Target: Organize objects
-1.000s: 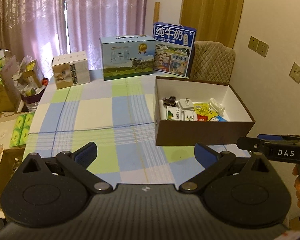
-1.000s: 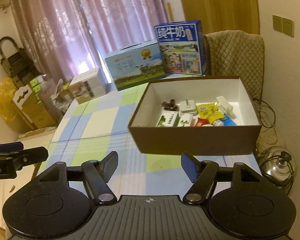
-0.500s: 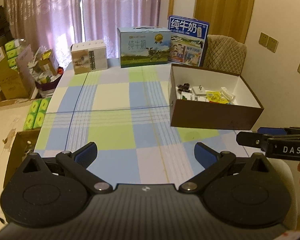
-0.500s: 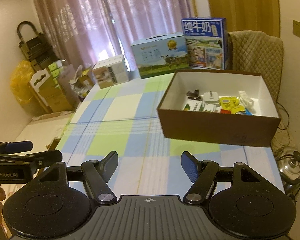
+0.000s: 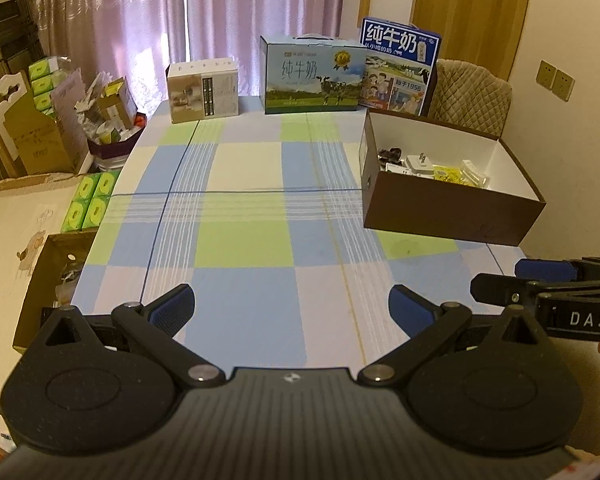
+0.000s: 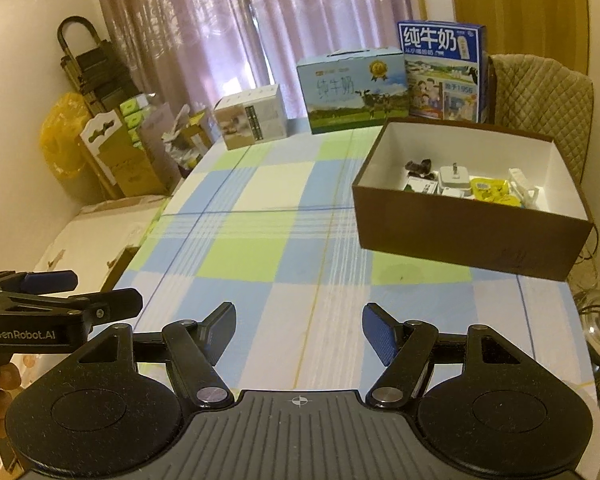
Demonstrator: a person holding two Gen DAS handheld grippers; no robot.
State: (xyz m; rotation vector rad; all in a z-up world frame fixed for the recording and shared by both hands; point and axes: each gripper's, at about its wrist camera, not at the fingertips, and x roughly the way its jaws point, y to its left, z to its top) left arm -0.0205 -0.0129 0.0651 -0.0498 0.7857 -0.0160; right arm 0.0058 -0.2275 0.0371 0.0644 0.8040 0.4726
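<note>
It was a home, a lived-in dining room by the look of it. Pink sheer curtains (image 5: pixel 148 20) hung over the window, and a quilted chair (image 6: pixel 540 96) stood at the far end of a counter under a blue-and-green checked cloth (image 5: pixel 240 240). Milk gift cartons (image 5: pixel 312 76) stood along the back, tissue packs (image 5: pixel 90 200) sat on the floor, and cardboard boxes (image 6: pixel 116 160) crowded the corner.

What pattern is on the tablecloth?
Checked tablecloth in blue, green and cream squares with thin lines; clearest in the left wrist view.
</note>
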